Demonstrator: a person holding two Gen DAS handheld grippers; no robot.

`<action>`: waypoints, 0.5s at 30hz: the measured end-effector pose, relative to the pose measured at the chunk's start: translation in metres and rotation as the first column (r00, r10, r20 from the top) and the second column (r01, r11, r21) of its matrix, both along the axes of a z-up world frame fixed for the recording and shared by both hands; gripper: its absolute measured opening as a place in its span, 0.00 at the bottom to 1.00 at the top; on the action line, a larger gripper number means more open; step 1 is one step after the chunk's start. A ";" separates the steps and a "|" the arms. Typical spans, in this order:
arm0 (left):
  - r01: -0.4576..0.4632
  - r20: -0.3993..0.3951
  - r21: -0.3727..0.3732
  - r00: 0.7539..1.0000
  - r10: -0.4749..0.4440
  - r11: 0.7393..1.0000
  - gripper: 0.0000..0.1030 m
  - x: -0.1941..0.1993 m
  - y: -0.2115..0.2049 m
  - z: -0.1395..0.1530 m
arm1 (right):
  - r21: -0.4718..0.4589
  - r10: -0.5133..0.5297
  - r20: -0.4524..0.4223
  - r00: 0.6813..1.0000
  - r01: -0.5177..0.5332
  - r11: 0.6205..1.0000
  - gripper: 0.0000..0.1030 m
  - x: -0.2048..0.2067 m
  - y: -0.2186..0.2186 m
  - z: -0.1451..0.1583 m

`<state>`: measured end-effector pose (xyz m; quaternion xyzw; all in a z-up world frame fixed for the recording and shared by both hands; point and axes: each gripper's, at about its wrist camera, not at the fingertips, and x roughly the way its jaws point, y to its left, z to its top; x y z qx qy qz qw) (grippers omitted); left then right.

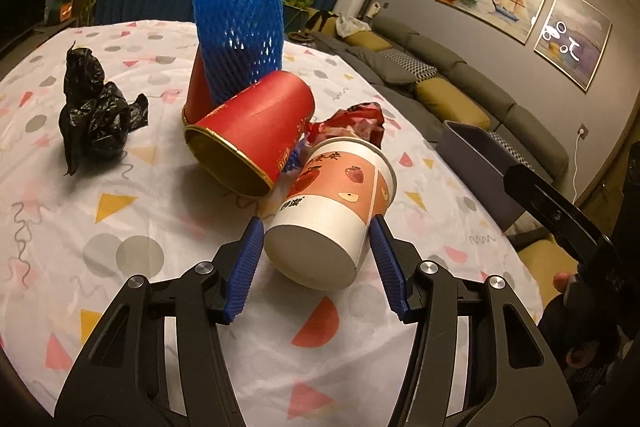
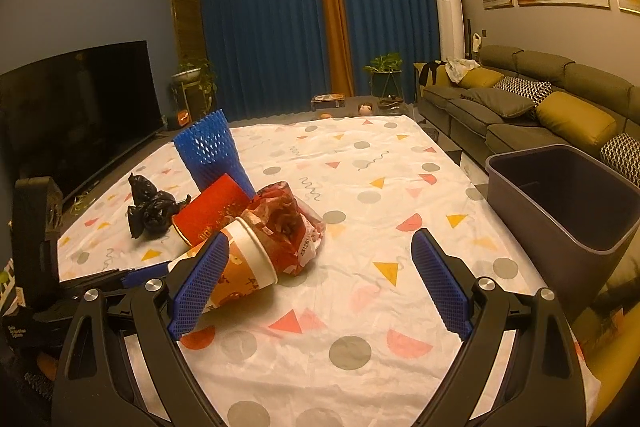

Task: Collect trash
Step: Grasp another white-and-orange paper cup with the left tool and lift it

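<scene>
Left wrist view: left gripper point(image 1: 316, 239) is straddling the base of the paper cup point(image 1: 334, 211) lying on the patterned tablecloth point(image 1: 140, 227), pads close but apparently not clamping. Right gripper point(image 2: 320, 267) is standing wide, empty, near the grey bin point(image 2: 560, 203).

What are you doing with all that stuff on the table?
A person is tidying rubbish with two handheld grippers. The left gripper is open around a tipped-over paper cup, not squeezing it yet. The right gripper is open and empty. A red tube, blue foam net, crumpled wrapper and black bag lie on the table. A grey bin waits beside it.
</scene>
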<state>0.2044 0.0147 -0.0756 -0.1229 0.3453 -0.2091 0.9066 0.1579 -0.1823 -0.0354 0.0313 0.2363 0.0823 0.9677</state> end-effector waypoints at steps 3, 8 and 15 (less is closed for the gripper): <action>-0.015 0.014 0.009 1.000 0.015 1.000 0.52 -0.008 0.003 0.002 | 0.002 -0.004 -0.004 1.000 0.004 1.000 0.87 0.001 -0.002 -0.001; -0.040 0.044 -0.016 0.998 0.040 0.999 0.52 -0.026 0.016 0.010 | 0.002 0.002 -0.016 1.000 -0.002 1.000 0.87 0.005 -0.002 -0.003; -0.080 0.095 -0.038 0.992 0.083 0.996 0.52 -0.049 0.038 0.025 | 0.000 0.026 -0.045 0.999 -0.026 1.000 0.81 0.019 0.009 -0.010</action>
